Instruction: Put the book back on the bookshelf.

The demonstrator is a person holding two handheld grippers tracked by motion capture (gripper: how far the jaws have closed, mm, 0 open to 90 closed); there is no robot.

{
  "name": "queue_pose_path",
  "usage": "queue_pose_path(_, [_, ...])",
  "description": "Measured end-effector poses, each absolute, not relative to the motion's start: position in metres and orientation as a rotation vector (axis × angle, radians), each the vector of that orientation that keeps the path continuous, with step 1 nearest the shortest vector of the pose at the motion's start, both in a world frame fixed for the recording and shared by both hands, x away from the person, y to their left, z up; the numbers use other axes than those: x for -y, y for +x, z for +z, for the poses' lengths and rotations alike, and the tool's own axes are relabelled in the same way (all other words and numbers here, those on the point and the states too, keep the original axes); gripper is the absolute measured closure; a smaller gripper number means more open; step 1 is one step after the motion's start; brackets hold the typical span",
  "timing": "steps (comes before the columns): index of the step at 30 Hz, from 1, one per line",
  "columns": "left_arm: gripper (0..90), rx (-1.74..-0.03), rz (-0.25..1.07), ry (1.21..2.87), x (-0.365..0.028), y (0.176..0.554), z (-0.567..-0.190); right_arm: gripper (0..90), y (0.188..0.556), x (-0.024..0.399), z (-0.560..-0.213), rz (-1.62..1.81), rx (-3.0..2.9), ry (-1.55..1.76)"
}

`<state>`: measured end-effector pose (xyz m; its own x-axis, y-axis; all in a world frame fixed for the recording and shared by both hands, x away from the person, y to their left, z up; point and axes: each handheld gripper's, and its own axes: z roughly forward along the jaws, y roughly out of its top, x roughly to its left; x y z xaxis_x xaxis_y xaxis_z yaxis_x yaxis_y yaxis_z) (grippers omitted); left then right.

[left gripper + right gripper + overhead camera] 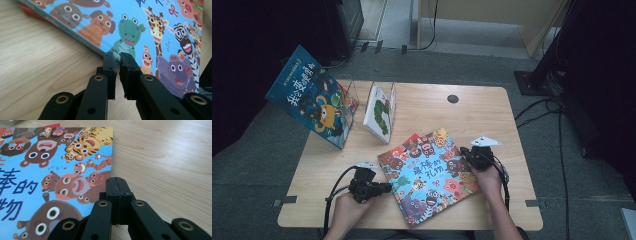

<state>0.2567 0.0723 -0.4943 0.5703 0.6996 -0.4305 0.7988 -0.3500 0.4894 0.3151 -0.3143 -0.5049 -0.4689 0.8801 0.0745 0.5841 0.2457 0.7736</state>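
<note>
The blue animal picture book is lying flat on the wooden table, toward its near edge, turned so its long axis is running diagonally from the far-left corner down to the near-right one. Everything else is sitting relative to that book: the left gripper is resting at its left edge, and in the left gripper view the left gripper is pointing straight at the cover's border beside the green frog, jaws drawn almost together with only a thin slit between them and nothing caught inside. The right gripper is sitting at the book's right edge; in the right gripper view the right gripper is clenched fully, pads meeting, its tip lying at the cover's edge and gripping nothing. So the book is lying between the 2 tools, each hand about equally near its own side — the coming move probably turns on squeezing or sliding the book from both edges, or on getting a jaw under a border, and that is my reading only. Beyond the book's far-left corner 2 other books are standing: a white one nearer, and a dark blue one leaning farther left.
</note>
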Motion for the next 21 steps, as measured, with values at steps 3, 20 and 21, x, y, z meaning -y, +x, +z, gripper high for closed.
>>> queue_pose_path(3, [82.9, -1.165, -0.203, 2.143, -0.064, 0.259, -0.495, 90.0, 0.309, 0.32, -0.503, 1.082, -2.125, 1.35])
queue_pose_path(20, [77.3, -1.068, -0.167, 2.176, -0.032, 0.279, -0.49, 89.7, 0.271, 0.348, -0.506, 1.071, -2.065, 1.426])
queue_pose_path(21, [75.8, -1.076, -0.153, 2.183, -0.034, 0.282, -0.488, 89.7, 0.269, 0.349, -0.506, 1.073, -2.064, 1.423])
